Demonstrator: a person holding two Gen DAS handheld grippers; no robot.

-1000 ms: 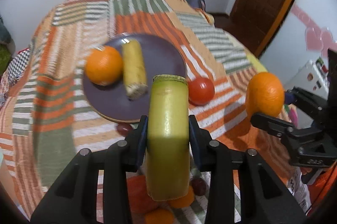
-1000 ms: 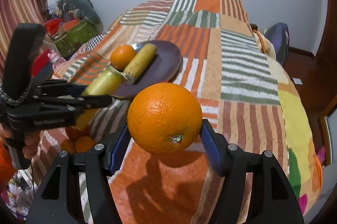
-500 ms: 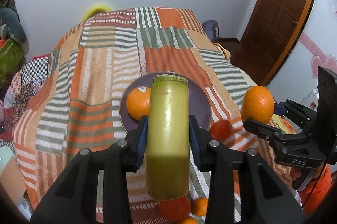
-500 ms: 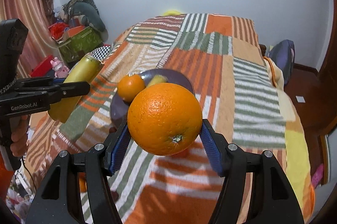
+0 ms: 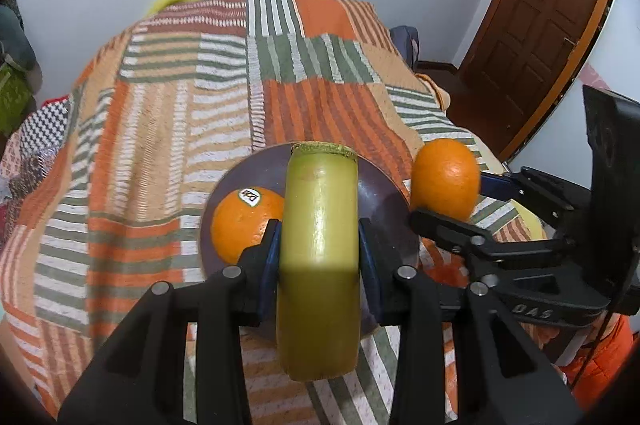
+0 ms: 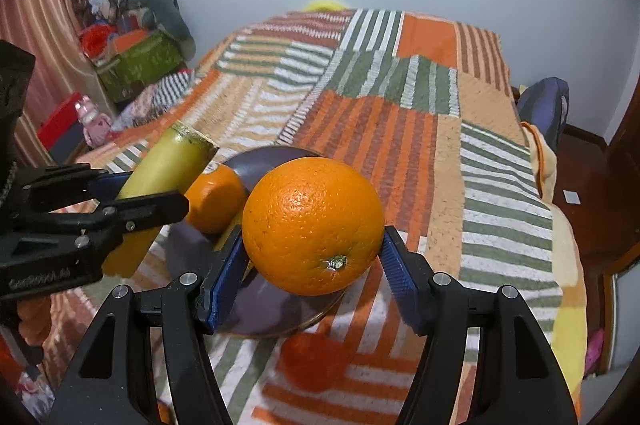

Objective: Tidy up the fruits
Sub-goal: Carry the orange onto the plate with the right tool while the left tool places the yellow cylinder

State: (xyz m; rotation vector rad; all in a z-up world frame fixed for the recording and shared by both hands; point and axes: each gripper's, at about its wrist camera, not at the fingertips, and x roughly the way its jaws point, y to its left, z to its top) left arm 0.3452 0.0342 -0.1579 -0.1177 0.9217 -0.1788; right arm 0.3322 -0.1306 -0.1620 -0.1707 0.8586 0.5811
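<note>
My left gripper (image 5: 318, 257) is shut on a yellow-green banana piece (image 5: 318, 265) and holds it above the dark purple plate (image 5: 384, 201). A stickered orange (image 5: 240, 221) lies on the plate's left side. My right gripper (image 6: 312, 257) is shut on a large orange (image 6: 312, 225), held above the plate's (image 6: 264, 305) near edge; this orange also shows in the left wrist view (image 5: 446, 179). The banana piece (image 6: 160, 181) and the plate's orange (image 6: 214, 201) show at left in the right wrist view. The second banana piece on the plate is mostly hidden.
The plate lies on a bed with a striped orange, green and white quilt (image 5: 320, 65). A red tomato (image 6: 316, 357) lies on the quilt just before the plate. A brown door (image 5: 552, 5) is at right. Boxes and toys (image 6: 132, 61) stand left of the bed.
Both grippers have come closer to the plate and to each other, each still holding its fruit. The plate and its orange now look larger and nearer.
</note>
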